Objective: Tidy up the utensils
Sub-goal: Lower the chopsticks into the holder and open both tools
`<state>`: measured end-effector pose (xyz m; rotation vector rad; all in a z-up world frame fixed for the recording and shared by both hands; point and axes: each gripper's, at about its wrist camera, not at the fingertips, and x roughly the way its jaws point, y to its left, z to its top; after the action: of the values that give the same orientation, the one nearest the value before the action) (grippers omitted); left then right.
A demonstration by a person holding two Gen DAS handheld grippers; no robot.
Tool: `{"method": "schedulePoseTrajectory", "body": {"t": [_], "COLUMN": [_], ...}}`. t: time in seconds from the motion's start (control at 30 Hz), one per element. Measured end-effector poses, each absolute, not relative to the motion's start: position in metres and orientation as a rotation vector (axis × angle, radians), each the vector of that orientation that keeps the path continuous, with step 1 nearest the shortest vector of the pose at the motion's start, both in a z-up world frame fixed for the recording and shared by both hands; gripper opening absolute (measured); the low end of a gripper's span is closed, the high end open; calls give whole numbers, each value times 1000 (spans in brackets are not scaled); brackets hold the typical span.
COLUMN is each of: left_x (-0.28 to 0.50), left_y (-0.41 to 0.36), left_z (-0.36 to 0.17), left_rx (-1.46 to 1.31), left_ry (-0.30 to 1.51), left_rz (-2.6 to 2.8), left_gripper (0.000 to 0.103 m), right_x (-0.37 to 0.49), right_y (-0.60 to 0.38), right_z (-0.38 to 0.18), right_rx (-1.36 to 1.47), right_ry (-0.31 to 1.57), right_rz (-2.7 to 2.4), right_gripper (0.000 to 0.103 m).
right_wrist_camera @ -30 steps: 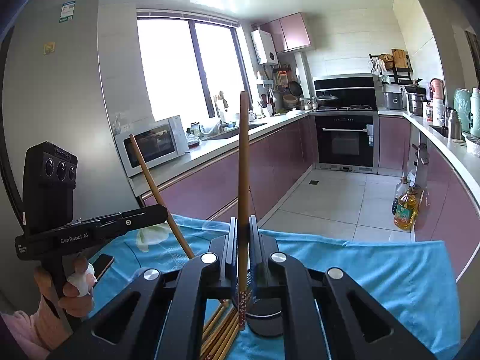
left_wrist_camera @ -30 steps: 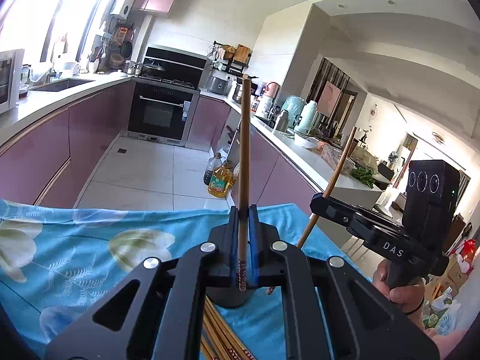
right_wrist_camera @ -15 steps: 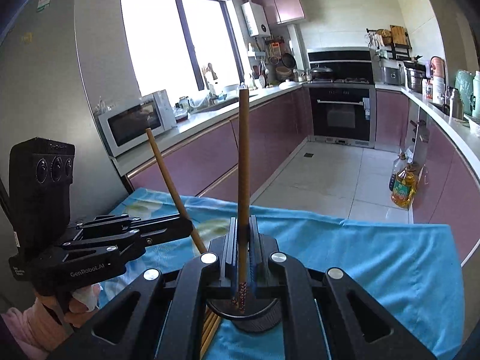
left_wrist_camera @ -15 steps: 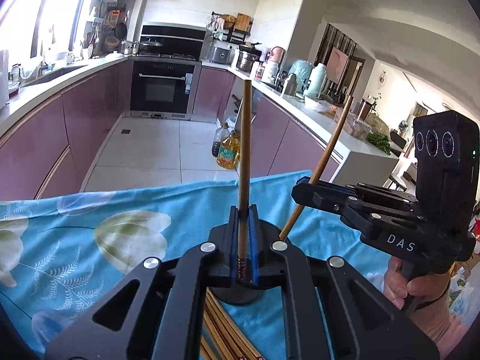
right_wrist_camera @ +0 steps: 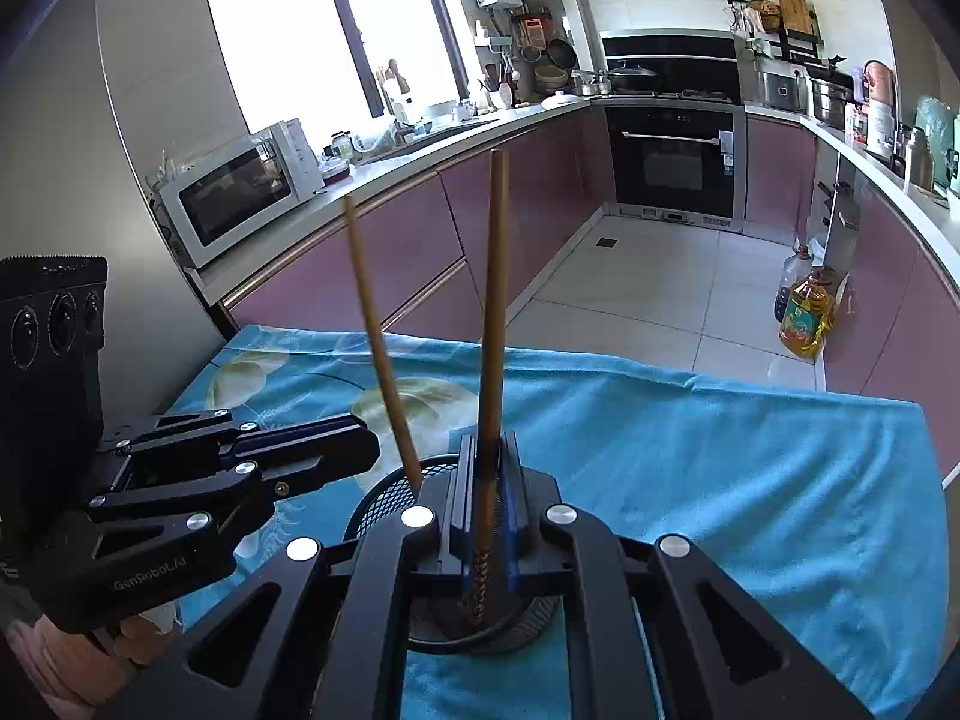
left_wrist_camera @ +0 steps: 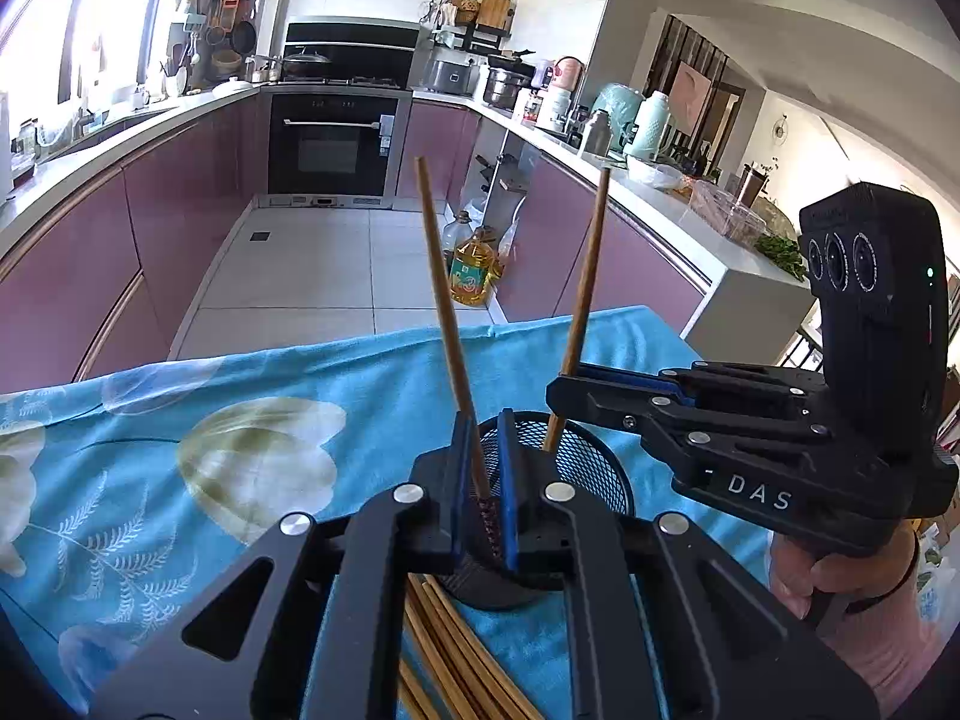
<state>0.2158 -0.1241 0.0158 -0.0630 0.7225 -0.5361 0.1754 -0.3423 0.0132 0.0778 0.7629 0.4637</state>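
wooden chopsticks [left_wrist_camera: 447, 324], black mesh holder [left_wrist_camera: 591, 468]

A table is covered with a bright blue cloth [left_wrist_camera: 252, 384] that has pale flowers on it. A round black wire-mesh cup [left_wrist_camera: 591, 462] stands on the cloth. Long brown wooden chopsticks [left_wrist_camera: 456, 654] lie just beside it.

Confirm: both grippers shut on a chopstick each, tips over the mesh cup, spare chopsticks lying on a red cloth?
Not red. The left wrist view shows a blue floral cloth under the spare chopsticks. The rest holds: left gripper and right gripper each clamp a chopstick over the mesh cup.
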Motion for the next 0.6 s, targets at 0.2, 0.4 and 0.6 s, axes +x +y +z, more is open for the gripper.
{"method": "schedulePoseTrajectory", "body": {"t": [0.2, 0.4, 0.6], "left_x": [211, 186, 155], "left_y": [-116, -92, -71], "left_z": [12, 22, 10], "left_rx": [-71, -93, -54], "left_ry": [698, 621, 614], "left_rz": [-519, -475, -440], "left_gripper": [14, 36, 49], "right_x": [171, 147, 103], "right_y": [-344, -352, -353], "right_z": [15, 24, 28], "right_rx": [98, 112, 76], "right_ry": [730, 668, 620], "right_rz": [445, 443, 505], "right_gripper": [21, 33, 46]}}
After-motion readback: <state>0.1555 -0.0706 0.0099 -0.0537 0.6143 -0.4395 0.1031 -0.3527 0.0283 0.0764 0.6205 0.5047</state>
